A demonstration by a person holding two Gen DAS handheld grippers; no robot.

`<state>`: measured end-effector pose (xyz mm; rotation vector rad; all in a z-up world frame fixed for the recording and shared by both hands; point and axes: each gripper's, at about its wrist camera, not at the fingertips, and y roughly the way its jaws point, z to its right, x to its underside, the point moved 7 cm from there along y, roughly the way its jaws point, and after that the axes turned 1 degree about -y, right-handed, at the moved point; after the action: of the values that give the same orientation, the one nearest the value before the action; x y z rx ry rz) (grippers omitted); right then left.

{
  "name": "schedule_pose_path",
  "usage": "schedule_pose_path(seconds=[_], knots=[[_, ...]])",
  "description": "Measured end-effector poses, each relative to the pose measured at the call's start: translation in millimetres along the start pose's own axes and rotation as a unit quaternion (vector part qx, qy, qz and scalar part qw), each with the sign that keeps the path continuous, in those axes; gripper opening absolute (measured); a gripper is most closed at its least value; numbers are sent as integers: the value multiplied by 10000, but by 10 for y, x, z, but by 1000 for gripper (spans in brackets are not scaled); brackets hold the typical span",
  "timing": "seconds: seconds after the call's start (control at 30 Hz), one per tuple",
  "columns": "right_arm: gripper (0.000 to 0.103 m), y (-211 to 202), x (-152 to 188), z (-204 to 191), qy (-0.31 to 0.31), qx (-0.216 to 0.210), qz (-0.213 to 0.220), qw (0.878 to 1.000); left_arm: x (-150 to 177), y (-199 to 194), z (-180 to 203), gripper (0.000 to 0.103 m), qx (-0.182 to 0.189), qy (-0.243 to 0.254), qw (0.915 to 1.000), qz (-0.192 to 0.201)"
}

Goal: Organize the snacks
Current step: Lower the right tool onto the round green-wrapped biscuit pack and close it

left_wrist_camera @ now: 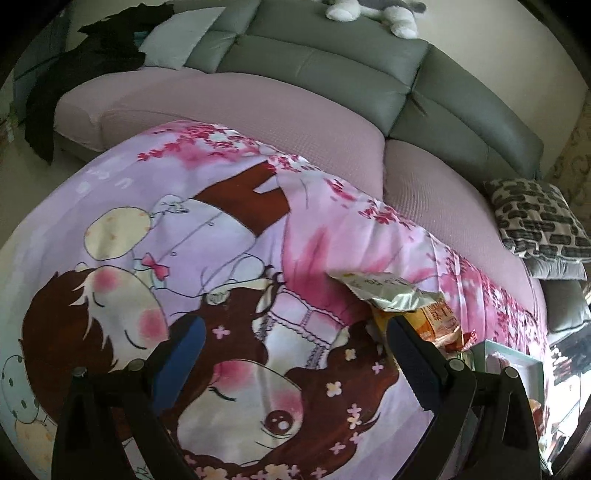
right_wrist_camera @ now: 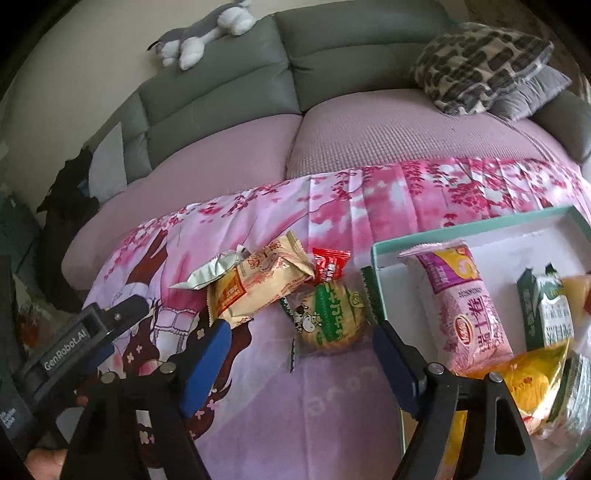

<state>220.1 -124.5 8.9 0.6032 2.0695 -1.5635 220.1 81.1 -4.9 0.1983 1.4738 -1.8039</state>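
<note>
Several loose snacks lie on the pink cartoon blanket (right_wrist_camera: 332, 406): a silver packet (right_wrist_camera: 210, 273), a beige and orange packet (right_wrist_camera: 258, 291), a small red candy (right_wrist_camera: 328, 264) and a round cake in a clear wrapper with a green label (right_wrist_camera: 328, 317). My right gripper (right_wrist_camera: 301, 343) is open, with the round cake lying between its blue pads, which are clear of it. A teal-rimmed box (right_wrist_camera: 376, 266) on the right holds a pink roll packet (right_wrist_camera: 469, 306), a green carton (right_wrist_camera: 546, 310) and a yellow bag (right_wrist_camera: 532, 376). My left gripper (left_wrist_camera: 291, 332) stands open and empty over the blanket, left of the silver packet (left_wrist_camera: 391, 291).
A grey sofa (right_wrist_camera: 229, 92) with mauve seat cushions runs behind the blanket. A patterned cushion (right_wrist_camera: 480, 66) rests at the back right, a plush toy (right_wrist_camera: 207, 33) on the backrest, and a dark garment (left_wrist_camera: 92, 55) at the far left. The left gripper's body (right_wrist_camera: 66, 354) shows low on the left.
</note>
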Motion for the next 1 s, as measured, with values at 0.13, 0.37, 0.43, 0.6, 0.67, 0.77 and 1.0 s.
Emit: schedule_pose_path(seconds=[0.13, 0.37, 0.43, 0.6, 0.67, 0.77, 1.0], knots=[[75, -1, -12, -90, -241, -82, 45, 9997, 45, 66, 56, 98, 170, -18, 9997, -194], [75, 232, -5, -169, -672, 200, -200, 9973, 70, 121, 12, 98, 90, 29, 9996, -253], [75, 320, 8, -168, -752, 277, -314, 9963, 65, 122, -20, 98, 6, 79, 9997, -243], [75, 386, -25, -174, -908, 463, -341, 9942, 91, 146, -67, 98, 1, 50, 9994, -339], [75, 424, -40, -150, -917, 531, -381, 9936, 103, 150, -73, 98, -6, 54, 9993, -364], [75, 460, -50, -118, -907, 630, -430, 9929, 107, 136, -71, 98, -3, 65, 9993, -368], [75, 481, -54, -79, -925, 793, -413, 9917, 147, 114, -91, 98, 48, 27, 9991, -428]])
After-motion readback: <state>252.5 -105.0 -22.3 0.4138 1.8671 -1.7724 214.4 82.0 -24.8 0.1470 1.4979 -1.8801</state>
